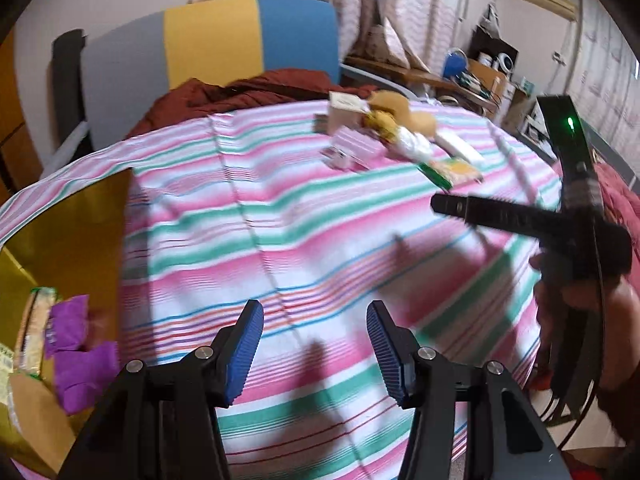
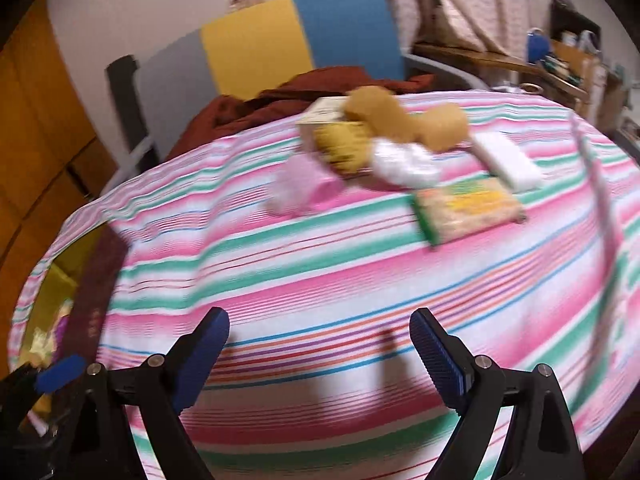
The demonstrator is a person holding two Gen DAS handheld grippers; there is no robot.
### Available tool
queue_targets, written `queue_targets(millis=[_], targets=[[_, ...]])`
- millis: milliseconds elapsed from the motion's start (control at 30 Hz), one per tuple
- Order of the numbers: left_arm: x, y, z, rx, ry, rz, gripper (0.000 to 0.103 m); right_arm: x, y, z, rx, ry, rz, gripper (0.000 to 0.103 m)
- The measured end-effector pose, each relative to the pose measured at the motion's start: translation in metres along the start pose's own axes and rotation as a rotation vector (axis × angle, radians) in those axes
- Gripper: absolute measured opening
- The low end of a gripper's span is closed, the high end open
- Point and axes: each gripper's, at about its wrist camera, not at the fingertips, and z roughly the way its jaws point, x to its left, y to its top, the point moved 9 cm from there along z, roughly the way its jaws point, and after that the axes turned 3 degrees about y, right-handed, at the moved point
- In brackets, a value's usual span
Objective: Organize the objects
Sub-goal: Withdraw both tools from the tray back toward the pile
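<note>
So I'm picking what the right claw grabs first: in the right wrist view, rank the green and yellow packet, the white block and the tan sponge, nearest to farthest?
1. Green and yellow packet, nearest, right of centre on the striped cloth.
2. White block, just behind it, further right.
3. Tan sponge, farthest, at the back of the pile.

No text, brand or number can be read in either view. The green-edged packet [image 2: 468,208] ahead of the right gripper carries yellow print blurred past reading. The label on the box [image 1: 347,101] far ahead of the left gripper, and the packets [image 1: 36,332] at its left, are equally illegible.
</note>
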Motion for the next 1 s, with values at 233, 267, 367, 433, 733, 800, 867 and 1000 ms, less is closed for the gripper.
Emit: queue_targets(millis=[233, 267, 367, 433, 733, 800, 867, 1000], targets=[[-0.022, -0.004, 0.016, 0.034, -0.031, 0.035, 0.054, -0.061, 0.0, 0.001, -0.009, -0.077, 0.083, 0.092], [-0.026, -0.003, 0.019, 0.037, -0.036, 0.042, 0.055, -0.066, -0.001, 0.0, -0.014, -0.081, 0.092, 0.092], [-0.034, 0.0, 0.024, 0.039, -0.049, 0.063, 0.055, -0.081, 0.0, 0.0, -0.041, -0.091, 0.116, 0.092], [-0.04, 0.001, 0.028, 0.042, -0.059, 0.076, 0.055, -0.088, 0.001, 0.0, -0.055, -0.101, 0.122, 0.093], [-0.044, -0.003, 0.04, 0.048, -0.059, 0.07, 0.055, -0.086, 0.048, 0.012, -0.109, -0.082, 0.068, 0.093], [-0.043, -0.003, 0.041, 0.046, -0.062, 0.062, 0.055, -0.081, 0.064, 0.018, -0.112, -0.069, 0.043, 0.093], [-0.041, -0.002, 0.041, 0.046, -0.061, 0.05, 0.055, -0.075, 0.079, 0.029, -0.109, -0.076, -0.001, 0.093], [-0.035, -0.002, 0.038, 0.036, -0.049, 0.037, 0.055, -0.065, 0.101, 0.048, -0.088, -0.065, -0.021, 0.093]])
